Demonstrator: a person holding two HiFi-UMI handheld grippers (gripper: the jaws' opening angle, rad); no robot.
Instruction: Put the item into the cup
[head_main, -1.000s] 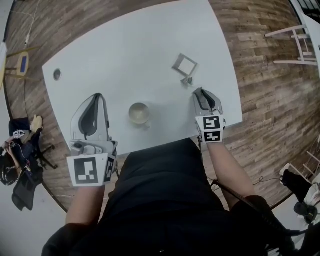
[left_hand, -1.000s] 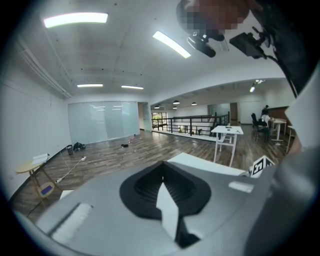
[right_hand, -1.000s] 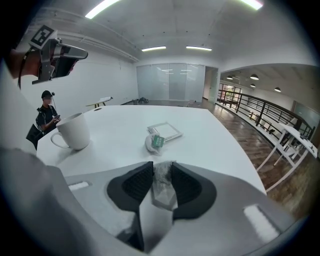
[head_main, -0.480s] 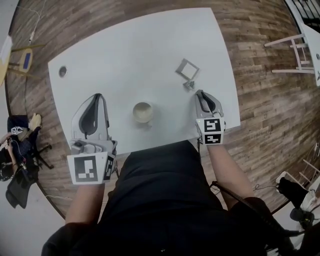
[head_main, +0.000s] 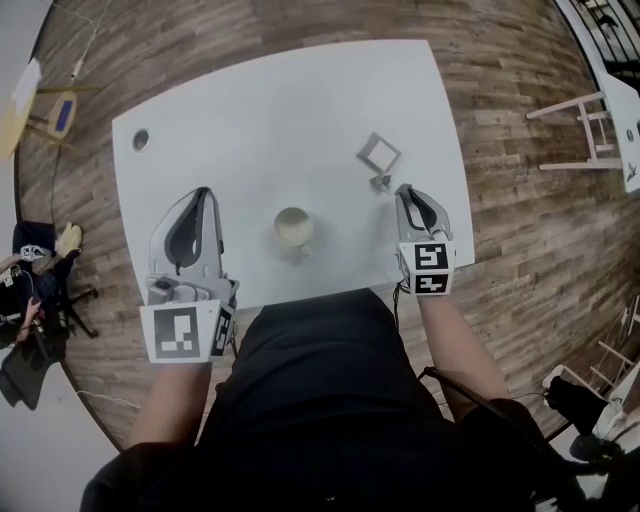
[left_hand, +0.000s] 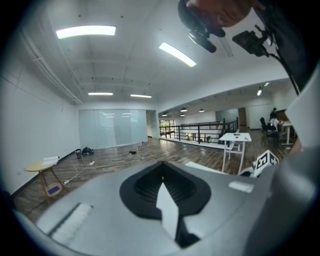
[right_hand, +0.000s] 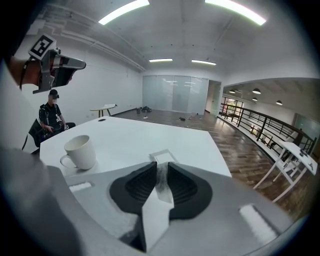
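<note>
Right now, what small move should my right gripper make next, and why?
Probably swing the right gripper left toward the cup: its jaws have just closed on the item, and the cup stands upright to its left, apart from it.

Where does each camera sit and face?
Head view: on the head, steeply down at the white table; left gripper, right gripper, forearms.
Left gripper view: rides it, facing across the wood floor; shut jaws.
Right gripper view: rides it, facing the table; jaws just closed on a small item.
Shared: the cup, head and right gripper views.
</note>
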